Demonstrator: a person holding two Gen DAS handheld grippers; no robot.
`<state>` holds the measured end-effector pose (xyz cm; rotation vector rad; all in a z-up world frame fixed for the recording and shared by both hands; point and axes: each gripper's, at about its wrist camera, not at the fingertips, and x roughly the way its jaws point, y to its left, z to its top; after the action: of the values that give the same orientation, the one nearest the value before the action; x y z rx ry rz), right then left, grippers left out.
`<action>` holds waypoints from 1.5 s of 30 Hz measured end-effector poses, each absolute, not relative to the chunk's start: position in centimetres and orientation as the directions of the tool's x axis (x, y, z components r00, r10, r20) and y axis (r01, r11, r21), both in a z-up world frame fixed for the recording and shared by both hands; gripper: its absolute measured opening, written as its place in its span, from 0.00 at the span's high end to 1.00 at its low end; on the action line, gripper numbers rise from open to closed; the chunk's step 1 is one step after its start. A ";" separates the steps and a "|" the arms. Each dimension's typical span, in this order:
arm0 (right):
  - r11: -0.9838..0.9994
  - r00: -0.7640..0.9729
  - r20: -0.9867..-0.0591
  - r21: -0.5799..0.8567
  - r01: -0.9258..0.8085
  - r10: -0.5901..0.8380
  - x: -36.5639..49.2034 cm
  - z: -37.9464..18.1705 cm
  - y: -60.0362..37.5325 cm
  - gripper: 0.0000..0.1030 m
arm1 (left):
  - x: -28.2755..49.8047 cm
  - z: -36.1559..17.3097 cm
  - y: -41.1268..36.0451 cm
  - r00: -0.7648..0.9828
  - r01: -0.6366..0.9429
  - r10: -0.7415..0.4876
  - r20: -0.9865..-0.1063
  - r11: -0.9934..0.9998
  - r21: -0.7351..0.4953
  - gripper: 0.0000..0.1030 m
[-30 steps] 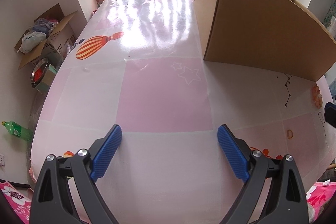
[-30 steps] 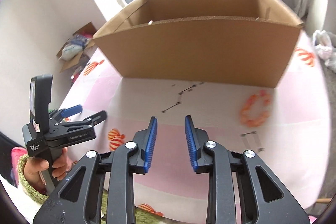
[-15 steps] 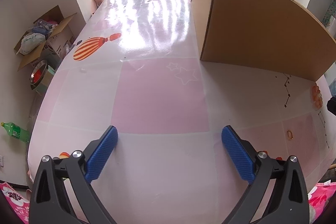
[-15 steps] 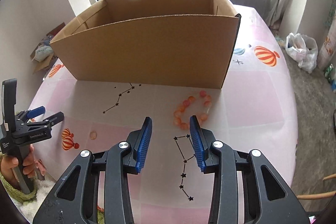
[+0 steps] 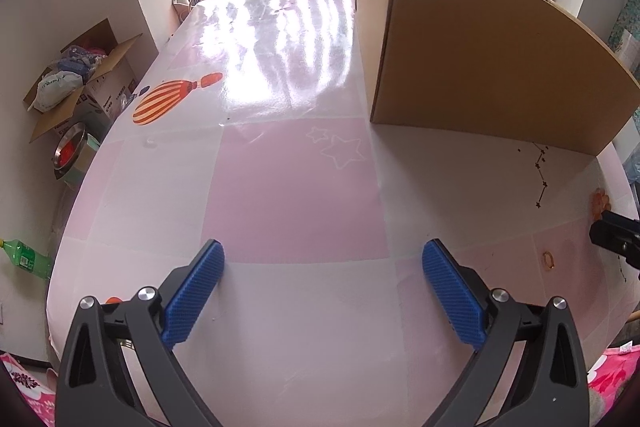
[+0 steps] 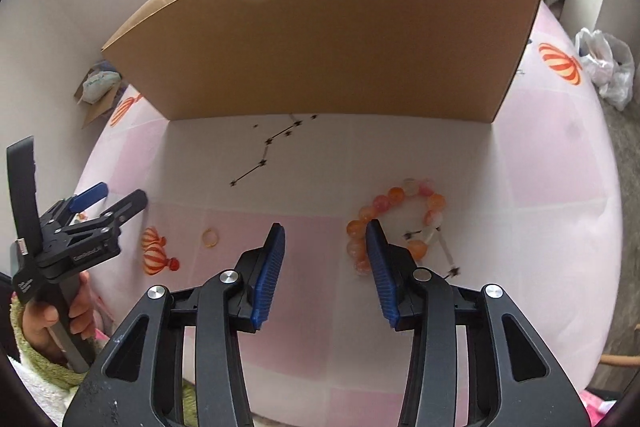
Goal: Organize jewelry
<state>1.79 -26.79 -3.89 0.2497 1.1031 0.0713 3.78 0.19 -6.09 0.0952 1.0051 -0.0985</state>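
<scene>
An orange bead bracelet (image 6: 434,202) lies on the pink and white tablecloth, in front of a large cardboard box (image 6: 340,39). My right gripper (image 6: 325,227) hovers low just left of it. Its jaws are opening with nothing between them, and the right finger covers the bracelet's near-left beads. A small gold ring (image 6: 210,238) lies further left. My left gripper (image 5: 323,251) stands wide open over bare cloth, holding nothing. From there the ring (image 5: 548,261) and the bracelet (image 5: 600,203) show at the far right, beside the box (image 5: 492,67).
A hand with a green cuff (image 6: 52,319) holds the left gripper (image 6: 120,195). Beside the table on the floor are an open carton of clutter (image 5: 76,83), a metal bowl (image 5: 70,147), a green bottle (image 5: 24,255) and a white bag (image 6: 608,67).
The right gripper has come down closer to the table beside the bracelet, and its jaws have widened. The left gripper's jaws opened slightly more; that hand stayed put.
</scene>
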 end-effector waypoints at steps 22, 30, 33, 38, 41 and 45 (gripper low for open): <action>0.954 0.485 -0.839 0.297 0.029 0.247 1.7 -3.9 -25.4 0.15 | 3.2 -6.1 -0.3 0.557 0.126 -0.039 -0.829 0.991 0.038 0.05; 0.944 0.490 -0.829 0.329 0.034 0.271 1.4 -3.7 -26.0 0.14 | 3.2 -6.1 -0.3 0.558 0.126 -0.039 -0.829 0.991 0.038 0.05; 0.944 0.490 -0.829 0.327 0.031 0.271 1.4 -3.6 -26.1 0.13 | 3.2 -6.1 -0.3 0.558 0.127 -0.039 -0.829 0.991 0.039 0.05; 0.943 0.492 -0.827 0.331 0.033 0.273 1.5 -3.5 -26.0 0.12 | 3.2 -6.1 -0.3 0.558 0.128 -0.039 -0.829 0.991 0.039 0.05; 0.939 0.493 -0.824 0.341 0.038 0.280 1.5 -3.5 -26.1 0.11 | 3.2 -6.1 -0.3 0.559 0.127 -0.039 -0.828 0.991 0.039 0.05; 0.931 0.494 -0.819 0.362 0.046 0.294 1.6 -3.4 -26.4 0.11 | 3.2 -6.1 -0.3 0.558 0.127 -0.039 -0.829 0.991 0.039 0.05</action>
<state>1.57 -26.42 -3.44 0.3594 1.0497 0.1541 3.18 -0.32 -6.12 0.0980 0.9739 -0.0979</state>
